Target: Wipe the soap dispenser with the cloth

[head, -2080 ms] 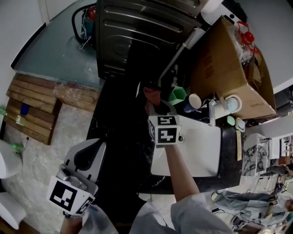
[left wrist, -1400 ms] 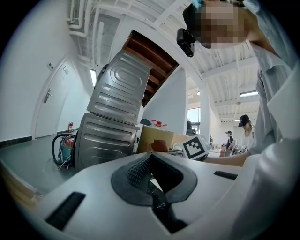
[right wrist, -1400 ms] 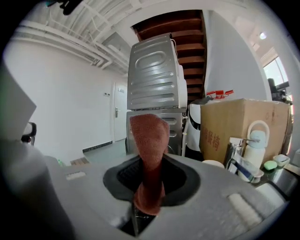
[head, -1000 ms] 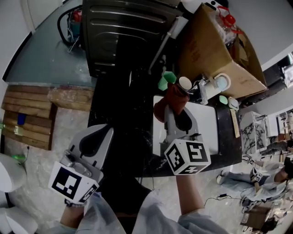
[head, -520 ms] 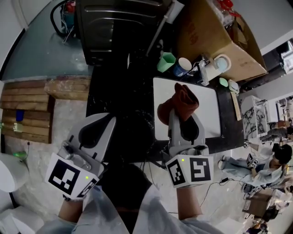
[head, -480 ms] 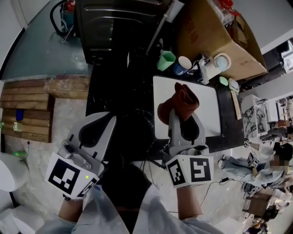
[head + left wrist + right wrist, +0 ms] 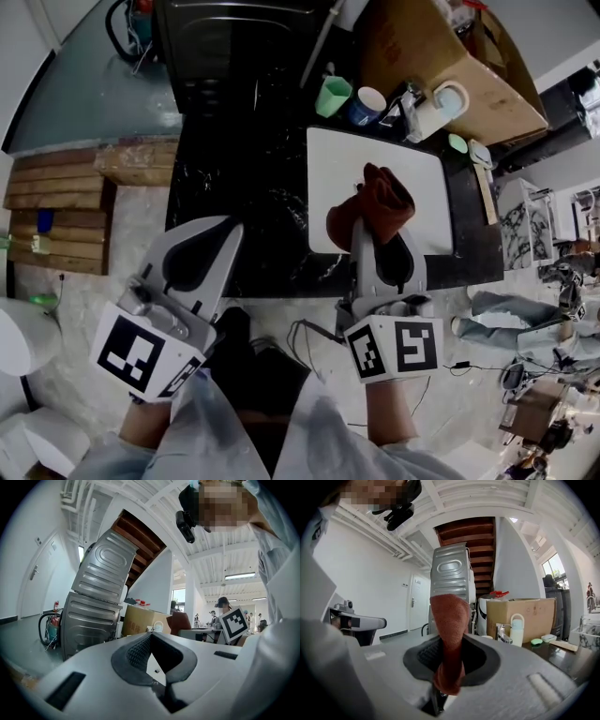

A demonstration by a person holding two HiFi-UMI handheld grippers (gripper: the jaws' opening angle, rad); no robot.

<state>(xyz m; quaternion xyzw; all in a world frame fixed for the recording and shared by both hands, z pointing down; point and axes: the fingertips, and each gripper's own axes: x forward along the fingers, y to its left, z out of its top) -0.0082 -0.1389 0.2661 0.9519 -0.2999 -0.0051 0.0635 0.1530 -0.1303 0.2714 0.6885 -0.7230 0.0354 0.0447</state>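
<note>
The white soap dispenser (image 7: 439,103) stands at the back of the black counter beside a faucet, in front of a cardboard box; the right gripper view shows this soap dispenser (image 7: 516,630) ahead to the right. My right gripper (image 7: 362,225) is shut on a reddish-brown cloth (image 7: 380,200), held over the front part of the white sink (image 7: 330,159), well short of the dispenser. The cloth (image 7: 450,620) rises upright out of the right gripper (image 7: 448,641). My left gripper (image 7: 225,230) hangs shut and empty off the counter's front left; the left gripper (image 7: 149,637) holds nothing.
A green cup (image 7: 331,95) and a blue-white cup (image 7: 367,104) stand behind the sink. A cardboard box (image 7: 431,42) fills the back right, a grey metal appliance (image 7: 244,37) the back left. A green soap dish (image 7: 457,142) lies right of the dispenser. Cables lie on the floor.
My right gripper has drawn back with the cloth from near the cups at the counter's rear to the sink's front. The left gripper has stayed low at the left.
</note>
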